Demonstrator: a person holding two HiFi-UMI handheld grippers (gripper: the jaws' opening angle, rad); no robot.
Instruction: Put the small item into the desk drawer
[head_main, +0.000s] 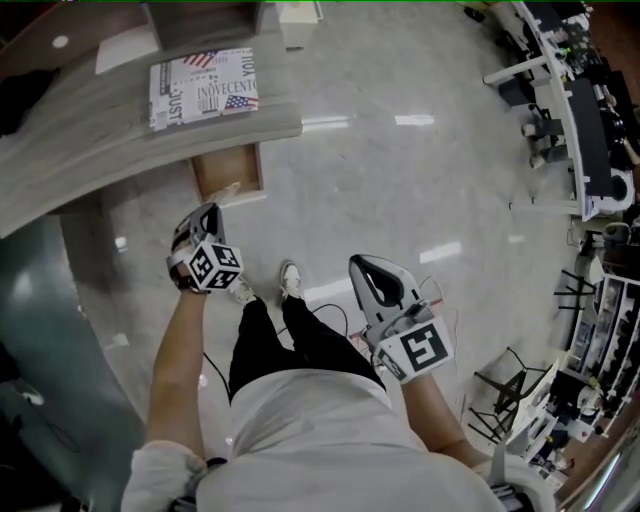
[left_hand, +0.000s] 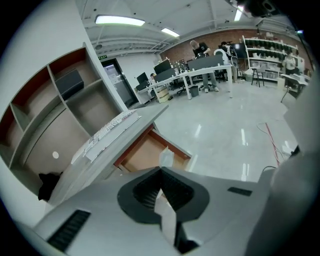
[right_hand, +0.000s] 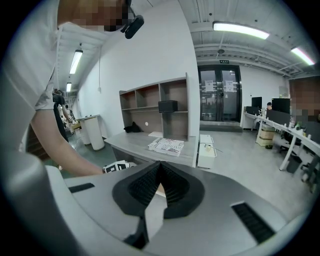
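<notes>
The shallow open drawer (head_main: 228, 172) with a brown wooden bottom juts out from under the front edge of the grey wood-grain counter (head_main: 100, 140). Glossy pale grey floor (head_main: 400, 180) lies open to its right and round the person's 2 white shoes (head_main: 290, 278). The left tongs (head_main: 213, 210) hang just in front of the drawer and point down toward it. Their jaws are clamped on a small thin white item (left_hand: 165, 158), whose end pokes past the tips and, in the left gripper view, overlaps the drawer's front edge. How high it hangs above the drawer cannot be told. The right tongs (head_main: 358, 263) are well apart from the left, over floor, with jaws together at the tips and nothing gripped. What the item is cannot be made out, since most of it is hidden between the pads. On the counter lies a flat printed box with flags and lettering (head_main: 203, 88), and a brown open shelf unit (right_hand: 160, 102) stands at the counter's back. White desks with monitors (head_main: 590, 130) line the far side, cut off by the frame edge. Glass double doors (right_hand: 219, 95) stand at the room's end.
</notes>
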